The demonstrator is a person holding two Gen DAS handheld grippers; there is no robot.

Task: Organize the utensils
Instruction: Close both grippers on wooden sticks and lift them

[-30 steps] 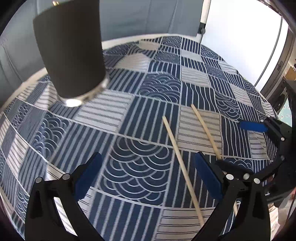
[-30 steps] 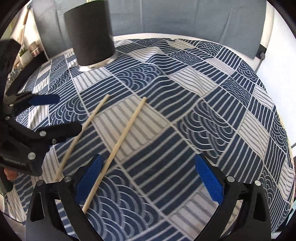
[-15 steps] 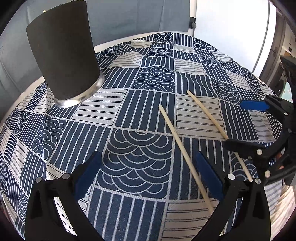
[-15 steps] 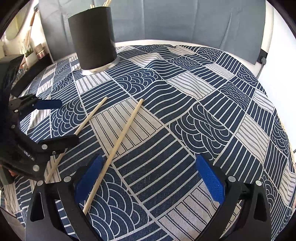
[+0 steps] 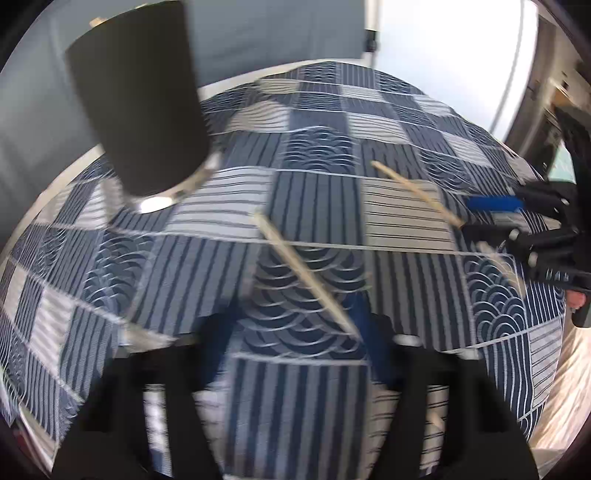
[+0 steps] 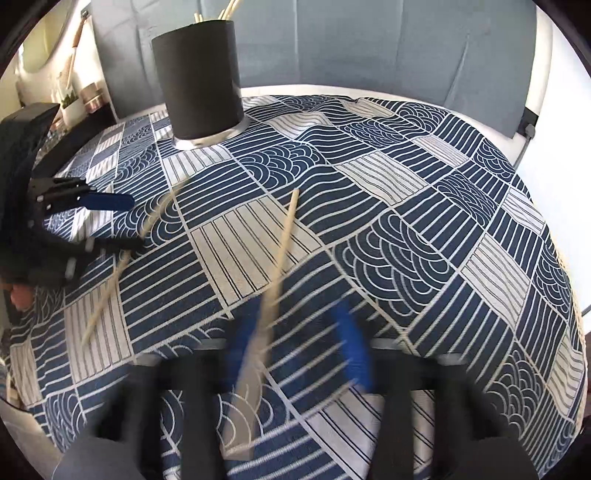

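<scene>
A round worktop [image 6: 424, 206] is carrying a blue-and-white patchwork cloth [image 6: 369, 177], and two loose wooden chopsticks are lying on it toward the near edge. A black holder [image 6: 199, 79] with a silver base is standing upright near the far edge, with several sticks [image 6: 225, 11] poking out of its top.

In the left wrist view, the left gripper [image 5: 284, 354] is hovering low over the cloth, its fingers [image 5: 384, 354] smeared by motion blur. They are sitting at a narrowed gap with one chopstick [image 5: 303, 277] running down between them; its near end is disappearing beside the right-hand finger. Whether the fingers are actually touching it, I cannot tell. This chopstick is lying diagonally, its far end pointing toward the holder [image 5: 140, 99].

In the right wrist view, the right gripper [image 6: 299, 354] is also blurred. Its blue pads [image 6: 351, 343] are standing at a narrowed gap, and the other chopstick [image 6: 282, 254] is running from mid-cloth down into the gap, close against the left-hand pad. Contact is not clear.

Each gripper is showing in the other's camera: the right gripper [image 5: 498, 218] is sitting at the right edge of the worktop over the second chopstick [image 5: 417, 194], and the left gripper [image 6: 107, 221] is sitting at the left edge with its chopstick [image 6: 110, 284] passing between the fingers.
</scene>
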